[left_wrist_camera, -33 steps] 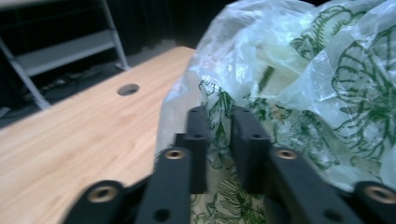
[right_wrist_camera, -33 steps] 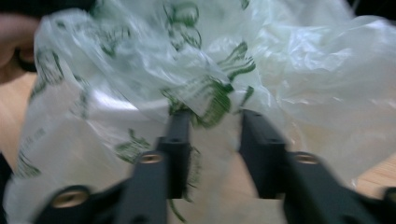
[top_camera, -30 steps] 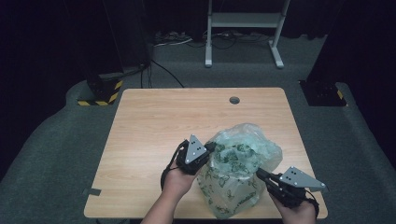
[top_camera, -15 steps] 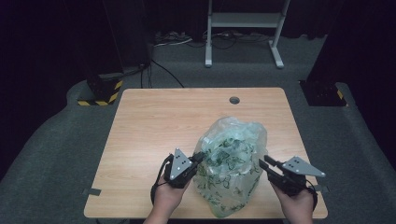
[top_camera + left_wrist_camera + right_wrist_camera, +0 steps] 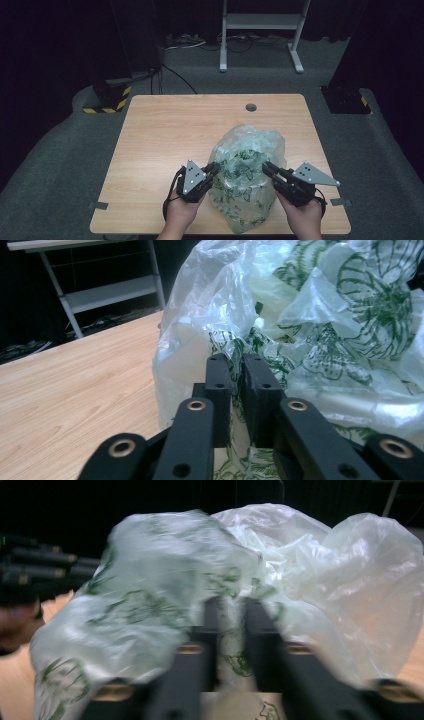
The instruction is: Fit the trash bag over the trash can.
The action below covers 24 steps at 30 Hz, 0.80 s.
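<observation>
A translucent plastic bag with a green leaf print stands crumpled near the front of the wooden table. My left gripper is at the bag's left side. In the left gripper view, my left gripper pinches a fold of the bag; its jaws have just eased apart slightly with the film still between them. My right gripper is at the bag's right side. In the blurred right gripper view, my right gripper has just closed on a fold of the bag.
A round cable hole sits near the table's far edge. Beyond it stand a white metal frame, floor cables and a black stand with a yellow-black striped base. Bare wood lies left of and behind the bag.
The left gripper drew back toward the near edge with the bag's side, then held still. The right gripper shifted left onto the bag's right side. The bag now stands taller and narrower.
</observation>
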### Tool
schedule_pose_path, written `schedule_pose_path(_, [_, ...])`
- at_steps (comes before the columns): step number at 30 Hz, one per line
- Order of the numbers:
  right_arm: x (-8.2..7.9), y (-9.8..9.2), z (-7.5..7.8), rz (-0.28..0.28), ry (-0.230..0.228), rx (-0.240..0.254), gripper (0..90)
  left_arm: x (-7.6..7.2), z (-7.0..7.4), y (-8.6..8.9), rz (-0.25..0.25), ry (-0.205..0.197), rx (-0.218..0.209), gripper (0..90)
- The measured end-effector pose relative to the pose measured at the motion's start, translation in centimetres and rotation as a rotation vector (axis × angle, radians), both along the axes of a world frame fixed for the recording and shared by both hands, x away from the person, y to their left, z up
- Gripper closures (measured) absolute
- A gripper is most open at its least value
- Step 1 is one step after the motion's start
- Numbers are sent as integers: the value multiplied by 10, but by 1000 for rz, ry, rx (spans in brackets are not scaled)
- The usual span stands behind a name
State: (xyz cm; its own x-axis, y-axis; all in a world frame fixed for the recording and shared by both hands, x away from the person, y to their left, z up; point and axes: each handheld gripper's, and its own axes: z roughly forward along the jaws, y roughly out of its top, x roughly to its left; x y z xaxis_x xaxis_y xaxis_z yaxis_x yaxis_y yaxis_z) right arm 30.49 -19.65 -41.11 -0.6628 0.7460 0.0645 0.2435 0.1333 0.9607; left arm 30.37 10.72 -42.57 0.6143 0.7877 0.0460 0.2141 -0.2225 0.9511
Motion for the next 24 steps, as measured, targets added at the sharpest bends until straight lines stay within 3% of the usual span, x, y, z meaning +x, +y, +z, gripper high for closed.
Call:
schedule_pose_path(5, [-10, -16, -5, -44, -13, -43, 900, 4, -5, 3, 33, 26, -9, 890])
schedule_pose_path(10, [-11, -32, -35, -67, 89, -111, 900, 5, -19, 5, 43, 71, -21, 897])
schedule_pose_path(14, [-3, -32, -59, -40, 185, -165, 900, 4, -31, 4, 21, 98, -28, 899])
schedule_pose_path(20, [6, -20, -63, -10, 213, -250, 900, -13, -31, 6, -18, 95, -43, 892])
schedule_pose_path(21, [6, -19, -65, -6, 225, -258, 900, -16, -28, 8, -26, 88, -42, 859])
schedule_pose_path(23, [6, -21, -66, -12, 230, -256, 881, -18, -18, 12, -30, 79, -63, 699])
schedule_pose_path(24, [5, -24, -64, -18, 222, -242, 806, -17, -10, 14, -40, 68, -76, 631])
